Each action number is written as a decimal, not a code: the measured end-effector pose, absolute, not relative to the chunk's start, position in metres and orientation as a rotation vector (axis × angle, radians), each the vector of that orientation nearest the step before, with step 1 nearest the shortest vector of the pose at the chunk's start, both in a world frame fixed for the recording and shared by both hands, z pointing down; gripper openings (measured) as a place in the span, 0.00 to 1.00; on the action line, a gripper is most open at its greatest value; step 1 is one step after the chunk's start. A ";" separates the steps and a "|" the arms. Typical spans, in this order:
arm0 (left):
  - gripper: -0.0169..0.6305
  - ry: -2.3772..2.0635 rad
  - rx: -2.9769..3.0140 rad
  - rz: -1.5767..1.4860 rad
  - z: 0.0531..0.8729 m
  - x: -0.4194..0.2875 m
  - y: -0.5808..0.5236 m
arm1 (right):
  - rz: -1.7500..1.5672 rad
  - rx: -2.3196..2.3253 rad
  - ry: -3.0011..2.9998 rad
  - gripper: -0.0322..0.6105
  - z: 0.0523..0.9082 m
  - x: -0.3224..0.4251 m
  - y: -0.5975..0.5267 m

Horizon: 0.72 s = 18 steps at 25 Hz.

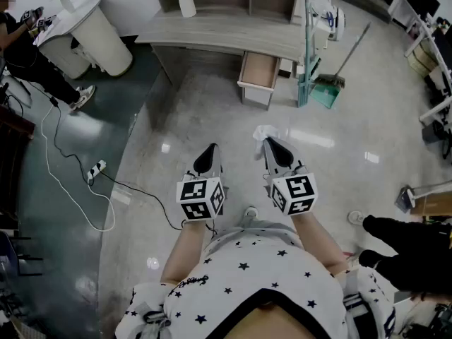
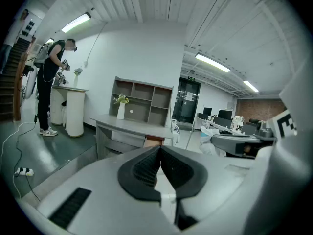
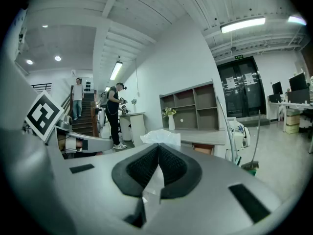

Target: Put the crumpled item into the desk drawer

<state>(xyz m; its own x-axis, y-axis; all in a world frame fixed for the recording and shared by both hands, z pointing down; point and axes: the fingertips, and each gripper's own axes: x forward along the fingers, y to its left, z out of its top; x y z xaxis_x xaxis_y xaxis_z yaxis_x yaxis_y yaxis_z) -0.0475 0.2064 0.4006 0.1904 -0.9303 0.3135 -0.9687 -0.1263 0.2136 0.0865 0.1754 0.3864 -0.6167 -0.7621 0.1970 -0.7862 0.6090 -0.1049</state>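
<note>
Head view: set high, facing forward and steeply down, with the left gripper (image 1: 212, 148) and right gripper (image 1: 269, 141) close below and the desk (image 1: 219, 34) farther off. Both gripper views: riding low just behind their own jaws, facing level across the floor. Shared by all 3: the desk, its open drawer (image 1: 258, 70), the vase (image 1: 186, 2), and the person (image 1: 28, 55) at far left.

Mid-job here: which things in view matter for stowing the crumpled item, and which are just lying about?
Job:
crumpled item, shut in the right claw
open desk drawer
desk

Lying about:
vase
broom
power strip
left claw, shut, empty
</note>
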 end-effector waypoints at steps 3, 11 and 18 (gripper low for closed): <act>0.04 -1.790 2.114 0.144 0.400 -0.046 0.220 | 0.270 1.288 -2.699 0.04 0.386 0.085 0.190; 0.04 -1.788 2.133 0.132 0.396 -0.042 0.245 | 0.275 1.293 -2.703 0.04 0.386 0.085 0.215; 0.04 -1.797 2.121 0.111 0.398 -0.039 0.243 | 0.255 1.268 -2.705 0.04 0.389 0.085 0.212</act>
